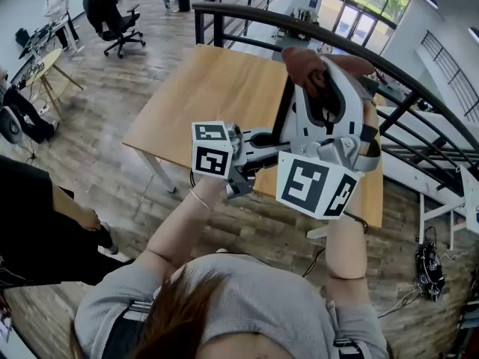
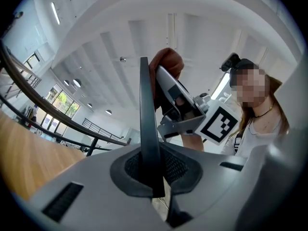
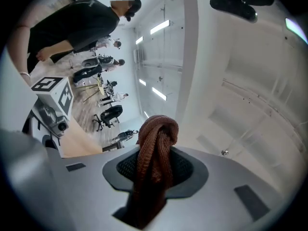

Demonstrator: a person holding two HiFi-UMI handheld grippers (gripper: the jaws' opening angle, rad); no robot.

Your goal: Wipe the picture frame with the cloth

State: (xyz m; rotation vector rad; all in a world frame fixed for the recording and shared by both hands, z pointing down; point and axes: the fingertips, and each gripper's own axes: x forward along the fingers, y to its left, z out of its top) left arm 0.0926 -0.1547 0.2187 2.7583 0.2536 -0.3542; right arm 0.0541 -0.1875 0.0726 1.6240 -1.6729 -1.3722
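Both grippers are raised above the wooden table (image 1: 202,88). My left gripper (image 1: 263,137) is shut on the picture frame (image 1: 284,109), a thin dark frame seen edge-on. In the left gripper view the frame (image 2: 146,105) stands upright between the jaws of the left gripper (image 2: 153,177). My right gripper (image 1: 323,77) is shut on a bunched brown cloth (image 1: 303,60), which is right beside the frame's upper end. The cloth (image 3: 155,143) fills the jaws of the right gripper (image 3: 153,177). From the left gripper view, the cloth (image 2: 169,61) lies just behind the frame's top.
A black railing (image 1: 352,47) curves past the table's far side. A black office chair (image 1: 112,17) stands at the far left. A person in black (image 1: 30,223) is close on the left. Cables and a dark device (image 1: 429,264) lie on the floor at the right.
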